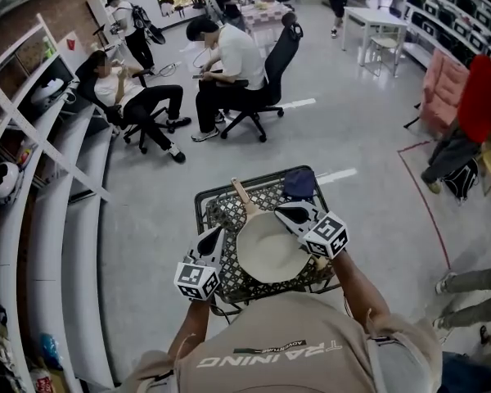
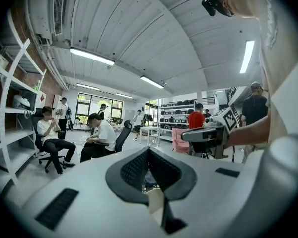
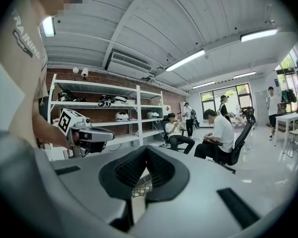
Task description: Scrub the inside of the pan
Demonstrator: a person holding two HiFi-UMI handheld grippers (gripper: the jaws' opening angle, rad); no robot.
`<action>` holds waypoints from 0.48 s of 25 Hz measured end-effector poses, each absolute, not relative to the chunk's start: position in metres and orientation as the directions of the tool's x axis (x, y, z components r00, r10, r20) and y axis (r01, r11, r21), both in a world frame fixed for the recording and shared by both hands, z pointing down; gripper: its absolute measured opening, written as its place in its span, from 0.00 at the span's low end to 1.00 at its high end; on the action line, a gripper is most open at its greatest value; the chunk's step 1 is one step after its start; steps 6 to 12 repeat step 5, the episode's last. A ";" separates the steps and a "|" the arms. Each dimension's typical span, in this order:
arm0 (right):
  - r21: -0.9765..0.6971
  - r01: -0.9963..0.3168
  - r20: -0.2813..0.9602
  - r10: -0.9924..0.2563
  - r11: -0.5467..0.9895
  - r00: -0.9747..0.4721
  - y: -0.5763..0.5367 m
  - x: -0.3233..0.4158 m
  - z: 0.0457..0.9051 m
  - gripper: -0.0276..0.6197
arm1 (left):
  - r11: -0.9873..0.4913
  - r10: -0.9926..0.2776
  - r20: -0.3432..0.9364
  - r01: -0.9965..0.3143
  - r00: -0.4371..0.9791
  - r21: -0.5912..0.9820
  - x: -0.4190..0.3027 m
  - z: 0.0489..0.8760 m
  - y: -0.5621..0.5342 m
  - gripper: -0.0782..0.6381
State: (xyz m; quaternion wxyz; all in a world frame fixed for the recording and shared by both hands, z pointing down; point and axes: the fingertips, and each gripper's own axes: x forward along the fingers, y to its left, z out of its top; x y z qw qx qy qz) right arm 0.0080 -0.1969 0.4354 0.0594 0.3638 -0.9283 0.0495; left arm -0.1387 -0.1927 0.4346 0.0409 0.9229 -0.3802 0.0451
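The pan (image 1: 266, 252) is a round, shallow, cream-coloured one with a smooth matt inside and a pale wooden handle (image 1: 244, 196) that slants away from the person toward the far left. Its inside looks plain and unmarked from the head view. It sits on a black-and-white patterned mat (image 1: 221, 211) whose fine lattice print shows round the pan's left and far edges, and the mat covers a small black wire-mesh desk (image 1: 203, 199) with a raised rim. At the desk's far right corner lies a dark blue, soft-looking item (image 1: 299, 184); what it is cannot be made out. Each claw is a smooth white shell with ribbed black pads and a cube of square black-and-white markers at the back. The left claw (image 1: 218, 234) points at the pan's left rim, close to where the handle joins, and its own view shows the left claw (image 2: 148, 152) with pads drawn together at the tips and nothing pinched between them. The right claw (image 1: 282, 211) reaches over the pan's far right rim; in its own view the right claw (image 3: 146, 150) is likewise closed and empty, the patterned mat showing below the pads. The pan thus lies between the two claws; whether either touches it cannot be told.
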 end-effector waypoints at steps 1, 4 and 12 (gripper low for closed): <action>-0.046 -0.682 0.146 -0.670 0.730 -0.728 -0.198 0.009 0.435 0.07 | -0.708 -0.698 0.111 -0.705 0.708 0.040 -0.138 0.434 -0.194 0.13; -0.041 -0.687 0.148 -0.676 0.725 -0.722 -0.200 0.016 0.429 0.07 | -0.707 -0.699 0.104 -0.706 0.707 0.049 -0.137 0.433 -0.198 0.13; -0.041 -0.690 0.148 -0.678 0.723 -0.720 -0.200 0.018 0.427 0.07 | -0.706 -0.700 0.103 -0.706 0.707 0.056 -0.136 0.432 -0.199 0.13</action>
